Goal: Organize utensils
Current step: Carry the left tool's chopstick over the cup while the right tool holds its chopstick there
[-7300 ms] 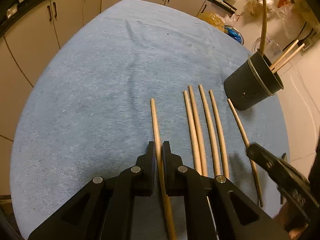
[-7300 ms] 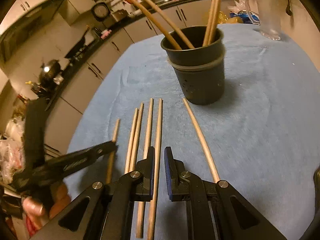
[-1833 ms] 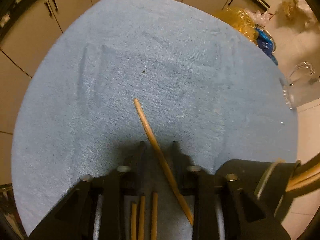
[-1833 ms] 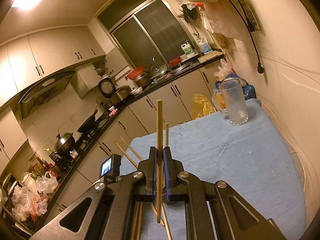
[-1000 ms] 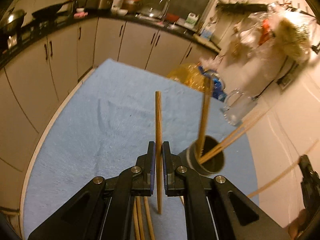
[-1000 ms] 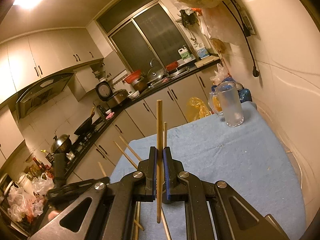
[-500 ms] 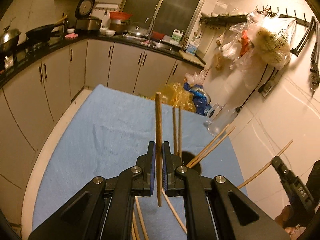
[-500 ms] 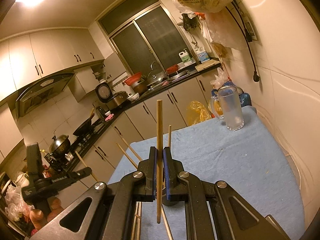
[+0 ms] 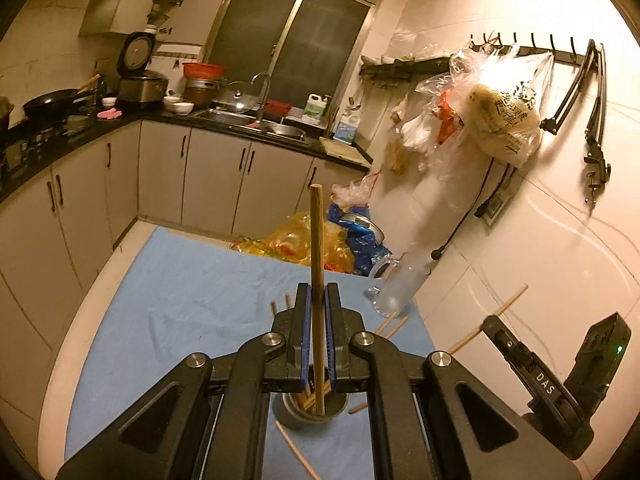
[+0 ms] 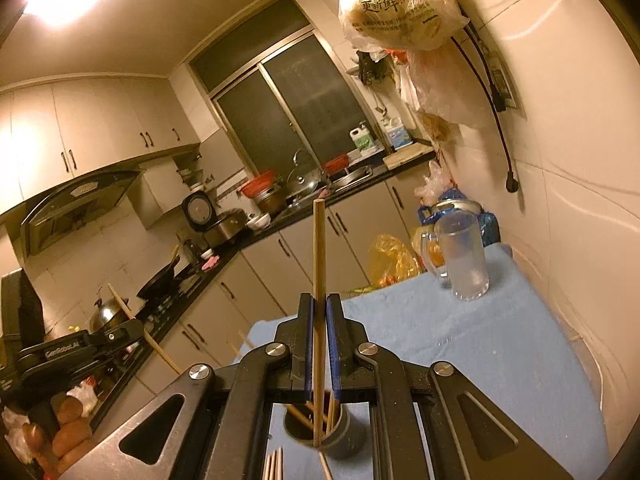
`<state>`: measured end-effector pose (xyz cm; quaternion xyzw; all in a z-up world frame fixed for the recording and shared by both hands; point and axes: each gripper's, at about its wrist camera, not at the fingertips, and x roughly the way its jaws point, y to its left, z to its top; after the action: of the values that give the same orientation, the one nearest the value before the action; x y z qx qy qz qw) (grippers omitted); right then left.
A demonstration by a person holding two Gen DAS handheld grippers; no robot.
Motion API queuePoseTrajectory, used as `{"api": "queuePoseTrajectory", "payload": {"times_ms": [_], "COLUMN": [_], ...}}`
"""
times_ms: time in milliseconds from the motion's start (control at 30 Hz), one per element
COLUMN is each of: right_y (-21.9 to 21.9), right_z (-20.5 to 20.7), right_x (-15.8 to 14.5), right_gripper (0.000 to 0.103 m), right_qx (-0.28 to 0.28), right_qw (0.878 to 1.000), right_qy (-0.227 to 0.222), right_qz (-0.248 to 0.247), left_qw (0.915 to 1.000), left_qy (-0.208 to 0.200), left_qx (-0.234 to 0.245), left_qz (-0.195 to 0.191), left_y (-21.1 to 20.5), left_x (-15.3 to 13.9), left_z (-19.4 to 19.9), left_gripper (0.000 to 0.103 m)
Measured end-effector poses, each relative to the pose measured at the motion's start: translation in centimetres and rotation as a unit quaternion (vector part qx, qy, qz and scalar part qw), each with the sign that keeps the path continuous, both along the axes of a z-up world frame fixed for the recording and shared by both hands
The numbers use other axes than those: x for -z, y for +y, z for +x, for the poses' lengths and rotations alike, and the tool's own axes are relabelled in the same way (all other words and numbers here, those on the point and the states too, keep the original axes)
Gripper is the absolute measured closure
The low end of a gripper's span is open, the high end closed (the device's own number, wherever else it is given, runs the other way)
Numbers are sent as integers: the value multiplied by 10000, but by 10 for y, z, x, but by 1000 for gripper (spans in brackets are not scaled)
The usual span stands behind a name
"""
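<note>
Holding one slender wooden chopstick (image 9: 316, 264) upright in your left gripper (image 9: 317, 320) and another (image 10: 319, 280) in your right gripper (image 10: 319, 324), jaws pinched onto each, you stand at the drop-in step. Both lower tips hang over the dark cylindrical utensil holder (image 10: 340, 436) on the blue towel-covered table (image 10: 460, 344) — next, lower and release inside the rim. Seconds earlier these sticks lay flat; a few loose sticks (image 10: 274, 462) remain on the towel.

Two wooden chopsticks (image 9: 317, 264) (image 10: 319, 280) held upright, dark holder (image 10: 340, 438) with chopsticks below, others loose on cloth
</note>
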<state>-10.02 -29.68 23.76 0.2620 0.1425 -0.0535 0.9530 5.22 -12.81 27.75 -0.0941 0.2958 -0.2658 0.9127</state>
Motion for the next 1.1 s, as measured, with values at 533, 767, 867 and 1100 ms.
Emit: {"api": "queuePoseTrajectory", "payload": {"times_ms": [533,767,867,1100], "right_y": [0,7,8,9], "right_z": [43,51,53,60], "right_x": [34,46,51,63], "right_gripper": [96,96,96,96], "right_qx": [179,120,100,54], "right_qw": [9986,9976,9973,9963], "right_qy": [490,673,722,852], "right_qz": [128,92,80,137], "left_qw": [9981,9975,9972,9962], "left_qy": [200,369,433,542], "left_qx": [509,497,460,483], "left_qz": [281,336,389,480], "left_y": [-39,-35,-33,-35], "left_x": [59,79,86,100], "left_z": [19,26,29,33], "left_gripper": [97,97,97,97]}}
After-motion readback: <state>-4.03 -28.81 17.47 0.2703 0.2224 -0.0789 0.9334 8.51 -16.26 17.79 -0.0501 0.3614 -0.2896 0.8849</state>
